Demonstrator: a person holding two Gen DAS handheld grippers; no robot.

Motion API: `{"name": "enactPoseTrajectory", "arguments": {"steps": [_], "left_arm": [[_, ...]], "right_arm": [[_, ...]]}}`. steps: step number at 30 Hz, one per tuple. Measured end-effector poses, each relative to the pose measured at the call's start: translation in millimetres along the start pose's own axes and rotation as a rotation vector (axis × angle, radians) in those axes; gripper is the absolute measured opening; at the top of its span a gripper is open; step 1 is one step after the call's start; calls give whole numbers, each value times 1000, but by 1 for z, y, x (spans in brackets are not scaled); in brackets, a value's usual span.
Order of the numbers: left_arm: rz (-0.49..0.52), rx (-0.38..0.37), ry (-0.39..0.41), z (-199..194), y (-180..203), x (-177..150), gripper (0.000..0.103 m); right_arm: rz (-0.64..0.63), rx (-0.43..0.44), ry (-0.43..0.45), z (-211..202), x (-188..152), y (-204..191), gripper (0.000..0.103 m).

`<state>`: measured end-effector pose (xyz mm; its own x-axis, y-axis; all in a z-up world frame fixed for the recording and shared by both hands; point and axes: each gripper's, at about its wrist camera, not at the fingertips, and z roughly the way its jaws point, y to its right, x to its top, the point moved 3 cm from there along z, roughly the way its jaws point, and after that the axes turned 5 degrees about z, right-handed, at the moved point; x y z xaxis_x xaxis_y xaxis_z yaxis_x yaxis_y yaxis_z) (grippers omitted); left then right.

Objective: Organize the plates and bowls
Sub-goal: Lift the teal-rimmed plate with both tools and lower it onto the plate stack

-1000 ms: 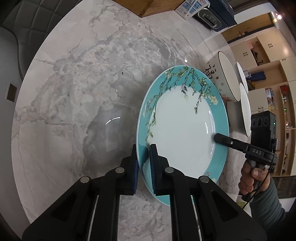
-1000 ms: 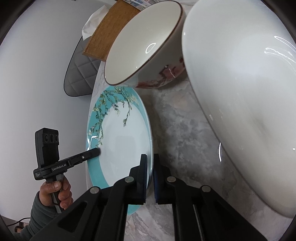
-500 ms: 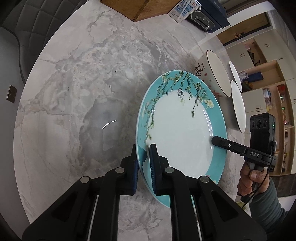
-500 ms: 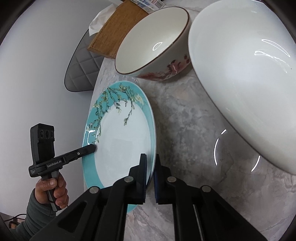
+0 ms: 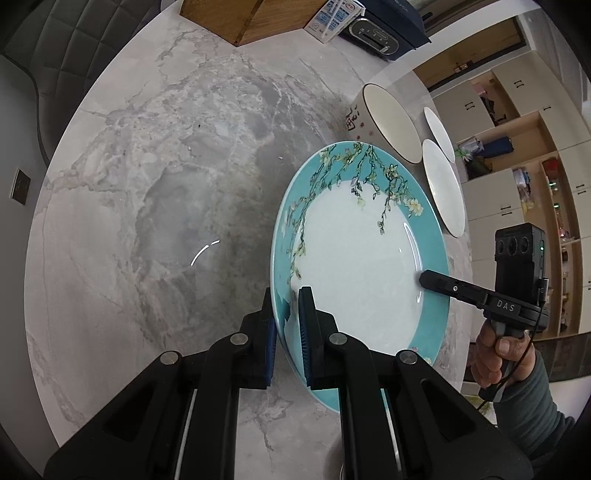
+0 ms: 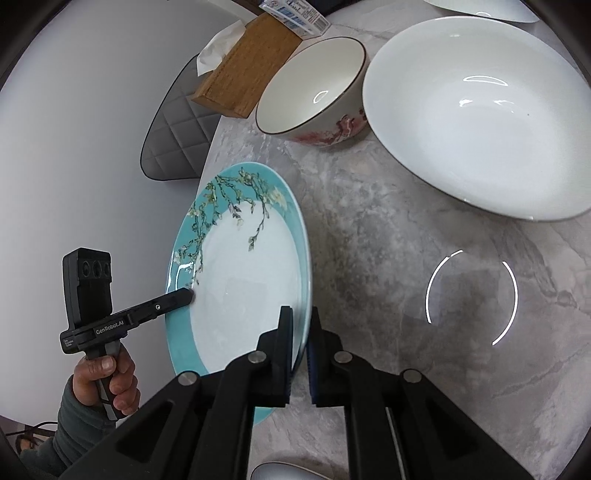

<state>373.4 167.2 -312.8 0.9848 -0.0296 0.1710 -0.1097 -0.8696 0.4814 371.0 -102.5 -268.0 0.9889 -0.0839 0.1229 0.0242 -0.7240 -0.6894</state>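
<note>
here the left gripper is clamping the near rim of a round teal-rimmed ceramic plate with a white centre and painted blossom branches, its blue-padded jaws closed onto the edge with one finger under the rim and one on the upper face. the right gripper is pinching the opposite rim of the same plate in the same closed way, and in the left wrist view its black finger is resting on the teal band at the plate's right side. so both grippers are holding the plate between them, and it is sitting tilted above the grey marbled round tabletop rather than lying flat on it.

beyond the plate, a cream ceramic bowl with a dark rim and red floral painting on its side is standing on the tabletop, and just beside it a large plain white shallow bowl is lying closer to the right gripper. a wooden tissue box with a white tissue poking out is sitting at the far edge, with a small printed carton against it. a grey quilted chair back is showing past the tabletop's edge. a hand in a grey-green sleeve is gripping the left gripper's handle.
</note>
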Motion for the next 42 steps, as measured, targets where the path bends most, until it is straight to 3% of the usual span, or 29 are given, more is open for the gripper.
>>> {"name": "enactPoseTrajectory", "arguments": {"steps": [21, 28, 42], "left_arm": [[117, -58, -21, -16, 98, -83, 9], [129, -79, -49, -5, 110, -105, 9], [128, -104, -161, 37, 116, -183, 9]], "right_arm": [[51, 1, 82, -91, -108, 18, 10], [79, -11, 90, -107, -141, 29, 10], [125, -65, 82, -119, -216, 62, 10]]}}
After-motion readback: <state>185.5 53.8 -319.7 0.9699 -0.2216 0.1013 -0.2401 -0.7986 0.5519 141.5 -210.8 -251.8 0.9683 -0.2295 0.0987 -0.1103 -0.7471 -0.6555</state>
